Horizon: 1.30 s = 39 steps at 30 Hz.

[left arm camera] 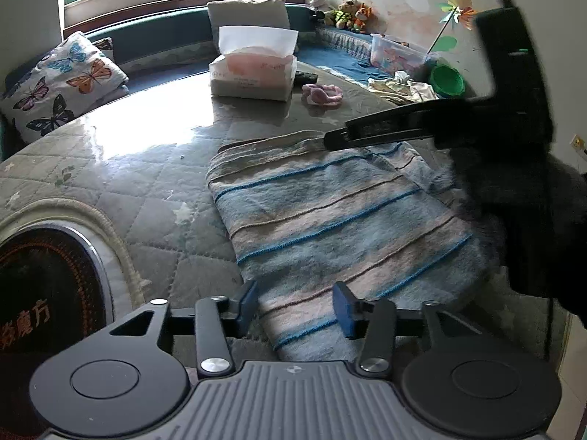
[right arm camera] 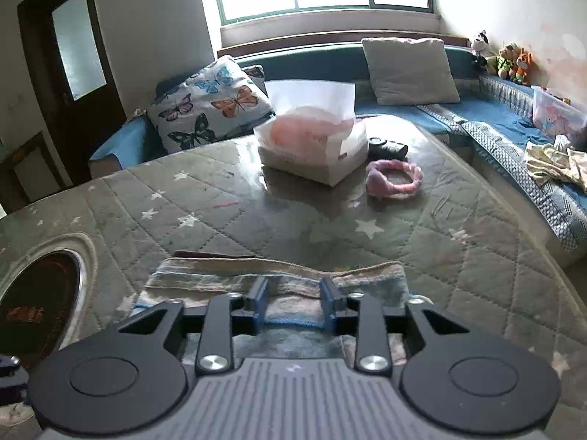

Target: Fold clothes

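Observation:
A folded knit garment (left arm camera: 330,220) with blue, beige and pink stripes lies flat on the quilted, star-patterned table top (left arm camera: 146,168). My left gripper (left arm camera: 293,306) hangs open over the garment's near end; the cloth lies below its blue pads, untouched. My right gripper (left arm camera: 330,139) comes in from the right, its black fingers low at the garment's far edge. In the right wrist view the right gripper (right arm camera: 295,299) is open, with the folded garment (right arm camera: 279,275) lying under and between the pads, not pinched. A dark sleeve covers the garment's right side in the left wrist view.
A white tissue pack (left arm camera: 253,73), a pink fuzzy headband (left arm camera: 323,93) and a small black object (right arm camera: 389,148) sit at the table's far side. A round dark hotplate (left arm camera: 47,293) is set into the table at the left. A cushioned bench (right arm camera: 495,124) with pillows, clothes and toys wraps around behind.

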Tool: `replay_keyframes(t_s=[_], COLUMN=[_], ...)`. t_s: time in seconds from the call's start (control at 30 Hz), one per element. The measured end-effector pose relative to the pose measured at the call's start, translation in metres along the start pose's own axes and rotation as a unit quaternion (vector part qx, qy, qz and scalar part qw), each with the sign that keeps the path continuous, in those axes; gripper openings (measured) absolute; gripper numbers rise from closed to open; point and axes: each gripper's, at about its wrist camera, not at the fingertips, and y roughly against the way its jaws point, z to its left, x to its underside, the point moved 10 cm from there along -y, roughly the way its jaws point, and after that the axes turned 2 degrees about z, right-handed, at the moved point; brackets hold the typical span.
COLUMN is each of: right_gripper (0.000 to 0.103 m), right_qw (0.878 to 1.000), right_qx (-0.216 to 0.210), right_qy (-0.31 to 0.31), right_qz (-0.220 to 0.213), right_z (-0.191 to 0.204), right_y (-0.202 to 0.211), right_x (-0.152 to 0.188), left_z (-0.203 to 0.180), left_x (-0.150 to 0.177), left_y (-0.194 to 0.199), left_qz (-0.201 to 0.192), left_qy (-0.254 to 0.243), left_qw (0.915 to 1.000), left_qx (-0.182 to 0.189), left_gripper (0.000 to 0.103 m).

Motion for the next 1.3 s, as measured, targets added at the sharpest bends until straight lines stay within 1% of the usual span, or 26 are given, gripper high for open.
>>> replay_keyframes(t_s=[0.03,0.13,0.27,0.33,0.4,0.5,0.6,0.7,0.77,0.83,0.93,0.97,1.03,1.13,1.3], right_gripper=[0.039,0.04,0.043,0.043,0.043,0.044,0.044,0.049,0.049,0.049,0.05,0.051,0.056,0.057,0.064], right_qw=[1.0,1.0,1.0,1.0,0.999,0.999,0.999,0.999,0.999,1.0,1.0,1.0,1.0,1.0,0.999], right_qx=[-0.002,-0.012,-0.023,-0.028,-0.033,-0.038,-0.031,-0.029,-0.026,-0.023,-0.025,-0.025,-0.026,-0.02,-0.014], right_qy=[0.003,0.008,0.011,0.01,0.009,0.003,0.014,0.02,0.018,0.014,0.0,-0.004,-0.009,-0.005,0.004], right_qz=[-0.001,-0.001,-0.001,0.0,0.0,0.0,-0.002,-0.001,0.0,-0.001,-0.007,-0.01,-0.015,-0.021,-0.038], right_z=[0.001,0.004,0.008,0.009,0.009,0.007,0.007,0.006,0.005,0.001,-0.001,-0.001,-0.001,0.001,0.008], right_y=[0.005,0.02,0.042,0.053,0.063,0.082,0.096,0.105,0.109,0.112,0.118,0.12,0.121,0.12,0.129], right_x=[0.001,0.009,0.026,0.036,0.045,0.062,0.077,0.09,0.098,0.106,0.111,0.112,0.114,0.117,0.115], left_z=[0.0,0.002,0.004,0.006,0.009,0.014,0.017,0.018,0.018,0.018,0.017,0.017,0.017,0.017,0.018], left_x=[0.001,0.003,0.006,0.008,0.009,0.012,0.014,0.016,0.017,0.019,0.02,0.02,0.022,0.025,0.033], left_y=[0.001,0.005,0.011,0.014,0.017,0.022,0.025,0.029,0.031,0.033,0.038,0.039,0.042,0.045,0.047], left_qz=[0.001,0.0,-0.004,-0.006,-0.009,-0.014,-0.017,-0.022,-0.026,-0.03,-0.04,-0.042,-0.046,-0.046,-0.04], left_qy=[0.003,0.009,0.011,0.013,0.016,0.024,0.028,0.029,0.03,0.031,0.03,0.031,0.034,0.037,0.036], left_qw=[1.0,1.0,0.9998,0.9997,0.9995,0.9991,0.9989,0.9987,0.9986,0.9984,0.9981,0.998,0.9978,0.9977,0.9976], left_qx=[-0.001,-0.003,-0.014,-0.018,-0.024,-0.031,-0.035,-0.036,-0.036,-0.036,-0.036,-0.035,-0.034,-0.034,-0.043], left_gripper=[0.053,0.058,0.072,0.075,0.084,0.091,0.094,0.099,0.1,0.103,0.103,0.103,0.103,0.103,0.103])
